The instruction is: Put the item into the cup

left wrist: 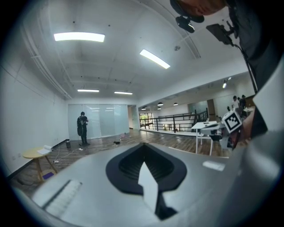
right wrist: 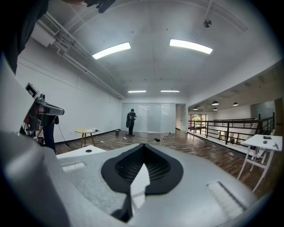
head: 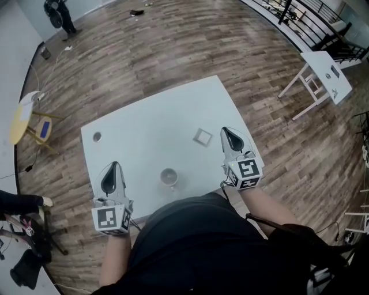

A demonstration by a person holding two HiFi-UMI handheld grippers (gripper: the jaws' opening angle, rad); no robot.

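On the white table [head: 144,127] a small grey cup [head: 169,177] stands near the front edge, between my two grippers. A flat white square item [head: 202,136] lies further back and to the right. My right gripper [head: 225,130] is just right of the item and apart from it, its jaws closed to a point with nothing in them. The left gripper [head: 115,163] is at the front left, left of the cup, also shut and empty. In both gripper views the jaws [left wrist: 143,148] [right wrist: 143,148] meet and point nearly level over the table into the room.
A small dark round thing [head: 97,136] lies at the table's back left corner. A yellow round table [head: 20,118] stands at the left, a white trestle table [head: 326,72] at the right. A person [head: 60,14] stands far off. A railing [head: 311,17] runs along the upper right.
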